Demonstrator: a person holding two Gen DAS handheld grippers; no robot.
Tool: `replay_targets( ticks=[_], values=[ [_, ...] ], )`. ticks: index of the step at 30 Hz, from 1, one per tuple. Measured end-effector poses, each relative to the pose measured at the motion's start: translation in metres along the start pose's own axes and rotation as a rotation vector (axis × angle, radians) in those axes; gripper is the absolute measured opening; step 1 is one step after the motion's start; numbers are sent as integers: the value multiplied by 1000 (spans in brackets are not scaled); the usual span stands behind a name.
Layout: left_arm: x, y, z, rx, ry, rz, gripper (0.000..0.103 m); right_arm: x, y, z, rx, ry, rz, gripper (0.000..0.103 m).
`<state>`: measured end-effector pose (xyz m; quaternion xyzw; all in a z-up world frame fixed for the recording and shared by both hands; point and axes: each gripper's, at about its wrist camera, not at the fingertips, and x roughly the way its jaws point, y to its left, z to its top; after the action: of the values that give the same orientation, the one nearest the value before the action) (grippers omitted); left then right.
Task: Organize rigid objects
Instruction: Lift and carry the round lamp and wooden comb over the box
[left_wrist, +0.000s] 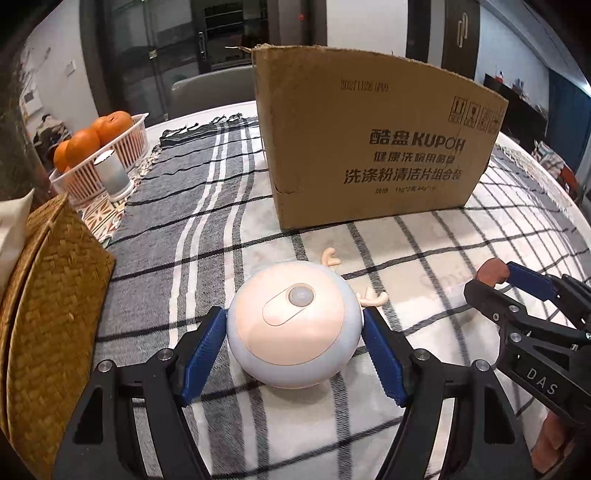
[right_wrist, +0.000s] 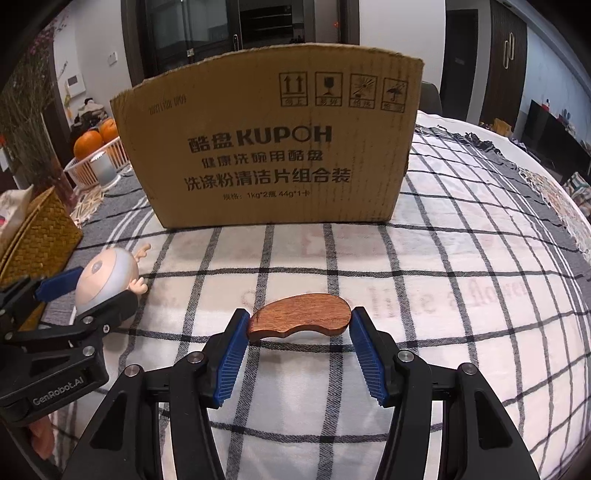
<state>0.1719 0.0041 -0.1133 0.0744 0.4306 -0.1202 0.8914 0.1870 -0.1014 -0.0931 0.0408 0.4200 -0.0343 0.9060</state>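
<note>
1. My left gripper (left_wrist: 293, 339) sits at lower centre of the left wrist view, its blue pads pressed on either flank of the round toy (left_wrist: 293, 328), a pale dome with small antlers; I read this as a firm clamp.
2. My right gripper (right_wrist: 299, 325) sits at lower centre of the right wrist view, clamped end to end on the wooden piece (right_wrist: 301, 315), a flat, curved brown slab; both pads appear to touch its tips.
3. The cardboard box (right_wrist: 273, 147) stands upright at upper centre of both views, beyond both held things; its opening faces up and its inside is hidden from me.
4. The checked cloth (right_wrist: 424, 280) covers the surface beneath everything. A woven basket (left_wrist: 48, 314) lies at the left edge, and a white crate of oranges (left_wrist: 99, 155) at upper left.
5. Step in hand, as I judge it: carry both things to the box and drop them in.
6. To do it well, I would raise each gripper above the box rim before crossing it, since the front wall is tall.
7. The toy is rounded and may slip; I would keep it level.
8. The wooden piece is held by its narrow ends and could pivot; slow travel suits it.
</note>
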Motion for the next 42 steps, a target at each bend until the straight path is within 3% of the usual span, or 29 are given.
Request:
replay_targets(
  ticks=[20, 42],
  values=[
    [-62, -22, 21, -61, -133, 34, 74, -55, -25, 14, 37, -145, 47, 57],
    [-113, -28, 70, -88, -265, 4, 74, -115, -42, 57, 80, -356, 53, 57]
  ],
)
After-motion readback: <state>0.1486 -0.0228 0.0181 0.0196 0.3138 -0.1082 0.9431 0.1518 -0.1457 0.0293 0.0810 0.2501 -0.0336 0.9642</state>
